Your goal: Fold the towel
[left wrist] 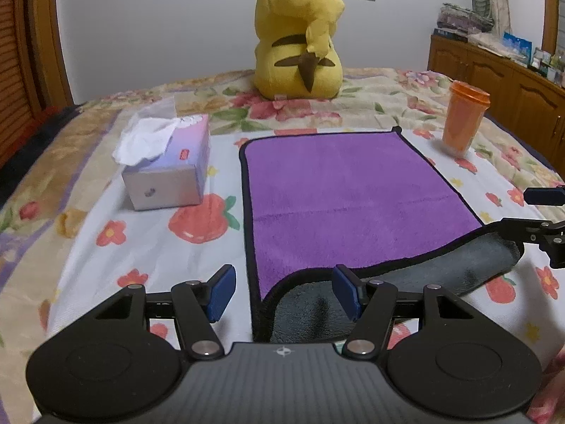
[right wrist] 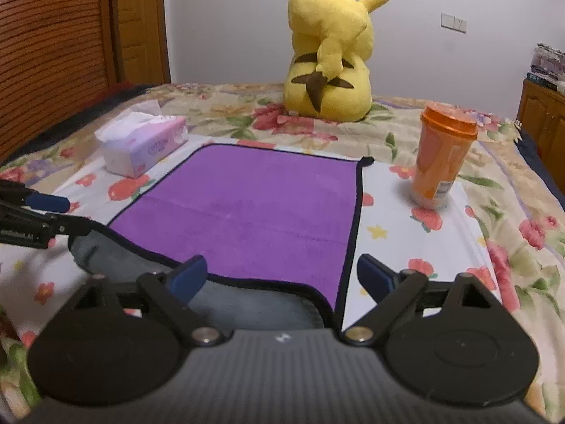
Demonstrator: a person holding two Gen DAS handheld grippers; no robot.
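Note:
A purple towel [left wrist: 353, 198] with a black hem lies flat on the bed; its near edge is turned over and shows the grey underside [left wrist: 388, 293]. It also shows in the right wrist view [right wrist: 254, 212]. My left gripper [left wrist: 282, 293] is open, its jaws on either side of the near left corner. My right gripper [right wrist: 282, 275] is open around the near right corner. Each gripper shows at the edge of the other's view, the right one [left wrist: 543, 219] and the left one [right wrist: 39, 219].
A tissue box [left wrist: 166, 173] stands left of the towel. An orange lidded cup [left wrist: 462, 120] stands to the right. A yellow plush toy [left wrist: 300, 35] sits behind the towel. The floral bedsheet [left wrist: 141, 247] surrounds it. Wooden cabinets [left wrist: 494, 74] are at far right.

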